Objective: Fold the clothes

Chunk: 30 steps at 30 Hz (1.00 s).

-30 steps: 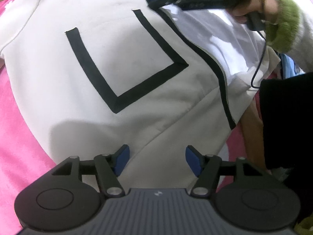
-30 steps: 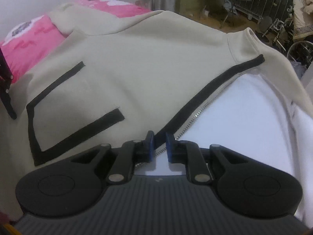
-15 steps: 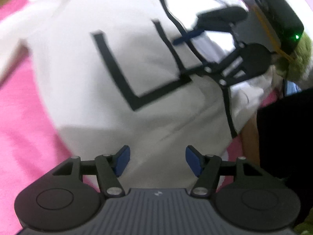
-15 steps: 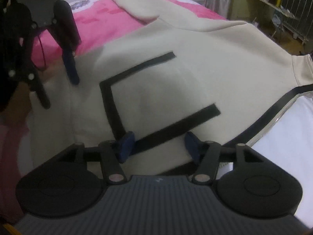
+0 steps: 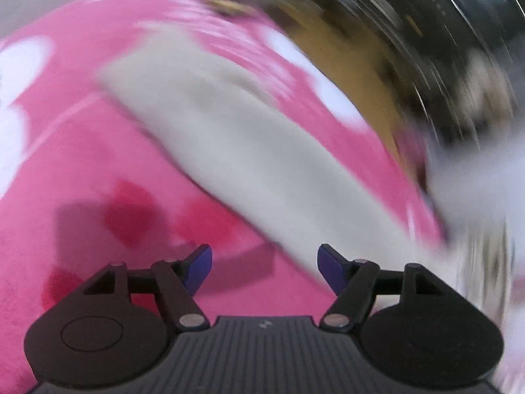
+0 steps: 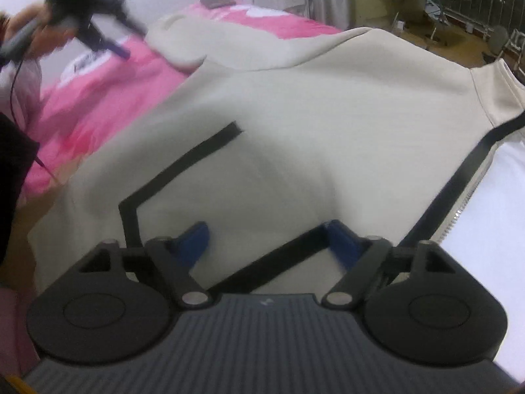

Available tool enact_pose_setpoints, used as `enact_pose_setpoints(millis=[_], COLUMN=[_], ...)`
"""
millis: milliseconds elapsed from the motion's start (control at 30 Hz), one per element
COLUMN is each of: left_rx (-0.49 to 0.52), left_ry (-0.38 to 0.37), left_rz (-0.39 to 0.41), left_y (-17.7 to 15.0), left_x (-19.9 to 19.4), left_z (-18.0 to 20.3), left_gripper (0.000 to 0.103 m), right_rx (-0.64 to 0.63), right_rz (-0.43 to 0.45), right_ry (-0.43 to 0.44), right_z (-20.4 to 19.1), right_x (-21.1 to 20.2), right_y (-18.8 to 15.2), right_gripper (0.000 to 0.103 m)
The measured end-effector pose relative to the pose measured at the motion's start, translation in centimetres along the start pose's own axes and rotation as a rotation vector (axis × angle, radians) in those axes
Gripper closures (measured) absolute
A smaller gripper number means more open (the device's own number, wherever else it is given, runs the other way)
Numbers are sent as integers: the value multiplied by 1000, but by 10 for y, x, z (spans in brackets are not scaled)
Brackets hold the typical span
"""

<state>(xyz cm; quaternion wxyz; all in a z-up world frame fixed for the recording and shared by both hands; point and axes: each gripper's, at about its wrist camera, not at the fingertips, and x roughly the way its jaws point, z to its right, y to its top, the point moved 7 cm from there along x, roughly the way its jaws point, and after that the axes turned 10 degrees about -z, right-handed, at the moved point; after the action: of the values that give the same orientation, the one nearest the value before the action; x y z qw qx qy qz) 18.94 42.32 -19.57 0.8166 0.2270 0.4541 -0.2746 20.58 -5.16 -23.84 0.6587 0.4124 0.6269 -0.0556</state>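
Blue pads of the right gripper [image 6: 267, 241] stand wide apart at the bottom of the right wrist view, its jaws having just been opening; nothing is pinched between them, and the cream jacket [image 6: 295, 124] lies flat just beyond, so the cloth looks released to rest where it was laid. A black pocket outline [image 6: 177, 170] crosses the panel under the pads, and a black zip band [image 6: 466, 177] runs up the right of the frame beside white lining. Farther off, in the upper left, the left gripper [image 6: 108, 41] shows blurred above the pink bed [image 6: 108, 92].

From the left wrist view, the left gripper [image 5: 264, 264] has widened a little and holds nothing. Past its pads, 1 cream sleeve [image 5: 229, 138] stretches diagonally from lower right to upper left across the pink cover. Judging by that aim, the sleeve is the next part to fold in.
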Motion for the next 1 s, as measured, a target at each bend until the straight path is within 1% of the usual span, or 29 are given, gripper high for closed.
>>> enact_pose_setpoints(millis=[33, 100, 133, 200, 233, 267, 333, 367, 400, 433, 500, 600, 633, 700, 767, 800, 833, 867, 900, 933, 967, 1000], left_rx=[-60, -175, -217, -280, -292, -290, -265, -252, -232, -206, -168, -137, -127, -97, -25, 17, 41, 37, 10, -30, -90, -149], left_ry=[-2, 19, 25, 21, 18, 26, 63, 80, 95, 106, 100, 80, 47, -52, -136, -148, -122, -84, -42, 10, 67, 98], left_rz=[35, 105, 131, 155, 159, 170, 202, 223, 242, 252, 263, 303, 322, 368, 443, 481, 505, 501, 473, 427, 368, 312], left_y=[11, 32, 38, 51, 56, 57, 65, 67, 68, 66, 68, 71, 71, 71, 65, 60, 51, 41, 32, 22, 14, 8], left_x=[0, 1, 3, 9, 12, 15, 16, 15, 15, 15, 17, 8, -1, -26, -62, -79, -90, -94, -91, -82, -66, -49], left_z=[-11, -33, -42, -55, -56, -56, -50, -47, -42, -37, -28, -8, 2, 28, 53, 60, 59, 51, 37, 18, -9, -33], left_gripper=[30, 29, 29, 30, 29, 29, 29, 38, 54, 60, 86, 89, 89, 90, 90, 90, 90, 90, 90, 90, 90, 89], right_rx=[-1, 0, 1, 4, 4, 4, -3, -6, -10, -13, -11, -3, -3, -4, -5, -6, -6, -7, -6, -6, -5, -4], right_rz=[-5, -11, -14, -19, -22, -26, -35, -39, -43, -46, -47, -46, -47, -49, -51, -51, -52, -52, -50, -47, -44, -41], right_ry=[-5, 2, 8, 19, 25, 28, 31, 30, 29, 27, 24, 22, 21, 19, 18, 18, 17, 17, 17, 17, 18, 20], right_z=[-1, 1, 2, 5, 5, 1, -3, -4, -4, -5, -6, -7, -7, -7, -8, -8, -8, -8, -9, -9, -9, -8], right_x=[-1, -2, -3, -3, -4, -4, 3, 5, 8, 8, 9, 10, 10, 10, 10, 10, 9, 9, 9, 9, 9, 9], right_y=[-1, -4, -6, -9, -9, -6, 0, 2, 4, 5, 6, 6, 6, 6, 6, 7, 7, 7, 7, 7, 6, 5], right_gripper=[19, 17, 17, 15, 14, 12, 9, 7, 6, 6, 5, 5, 5, 5, 5, 5, 5, 5, 5, 5, 5, 5])
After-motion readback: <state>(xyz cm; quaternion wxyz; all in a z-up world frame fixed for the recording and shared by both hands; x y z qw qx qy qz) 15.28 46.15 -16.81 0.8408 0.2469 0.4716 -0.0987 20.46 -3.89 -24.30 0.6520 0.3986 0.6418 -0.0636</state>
